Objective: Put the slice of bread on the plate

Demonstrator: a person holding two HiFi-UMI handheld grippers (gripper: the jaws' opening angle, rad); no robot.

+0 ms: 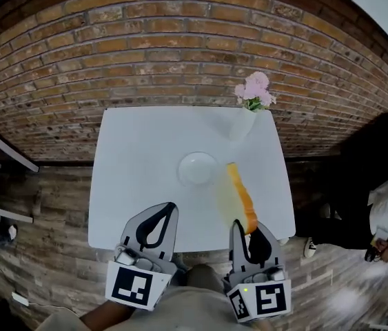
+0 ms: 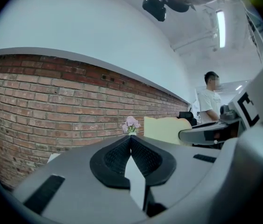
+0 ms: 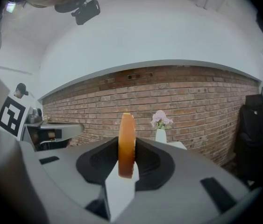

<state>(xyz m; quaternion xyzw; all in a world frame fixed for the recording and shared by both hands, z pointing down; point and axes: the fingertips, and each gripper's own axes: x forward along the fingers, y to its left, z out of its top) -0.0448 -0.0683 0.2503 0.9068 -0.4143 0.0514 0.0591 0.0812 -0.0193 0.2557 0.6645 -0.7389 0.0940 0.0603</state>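
Bread (image 1: 240, 195) clamped upright in right tool (image 1: 247, 232), beside plate (image 1: 198, 169)

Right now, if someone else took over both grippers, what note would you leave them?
Left gripper: shut, empty, over the near part of the table.
Right gripper: shut on the slice of bread, held on edge.
Plate: empty, mid-table; the bread is in the air just right of it, not on it.
Done: bread in grip.
Left: carry it over the plate, lay it down, release.
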